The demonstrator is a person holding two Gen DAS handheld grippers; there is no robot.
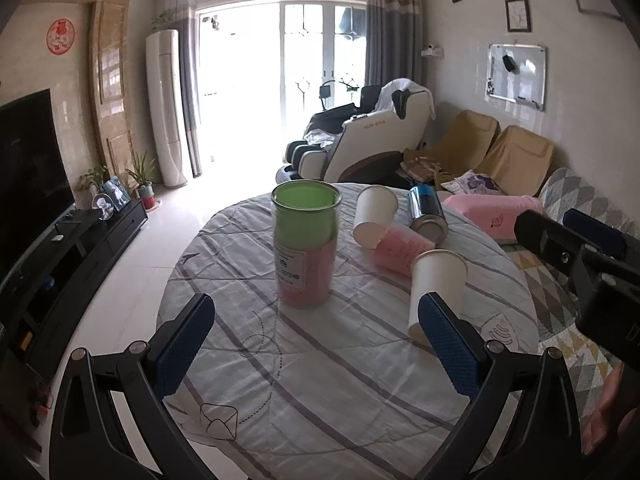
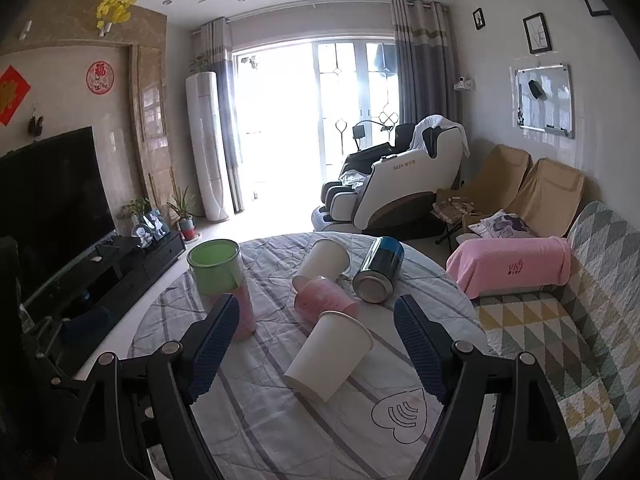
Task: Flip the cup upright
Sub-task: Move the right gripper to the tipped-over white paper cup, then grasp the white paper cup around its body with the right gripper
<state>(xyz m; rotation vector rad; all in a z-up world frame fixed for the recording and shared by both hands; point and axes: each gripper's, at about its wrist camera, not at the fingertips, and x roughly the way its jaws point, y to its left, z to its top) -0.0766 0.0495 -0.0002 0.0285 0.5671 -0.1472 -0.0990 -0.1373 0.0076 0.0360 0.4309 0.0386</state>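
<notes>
Lower centre of the right wrist view: nearest white paper cup on its side on the striped tablecloth, mouth up and to the right, base down and to the left. Framed between the spread fingers of the right gripper, jaws wide apart, nothing held, no pad visibly touching the wall. Just beyond the mouth, a pink cup also tipped over, then a second white cup and a metal can toward upper centre. Tall green-and-pink container upright at mid-left.

In the left wrist view, same nearest cup at centre right, partly behind one finger of the left gripper; jaws likewise wide, empty.

Likely very light, thin-walled, easily dented or ovalled under a hard squeeze; smooth paper, prone to rolling on the cloth. Best taken across the mid-wall, nearer the stiffer base than the rolled rim, with gentle closure. Risk: nudging the pink cup while pivoting.
</notes>
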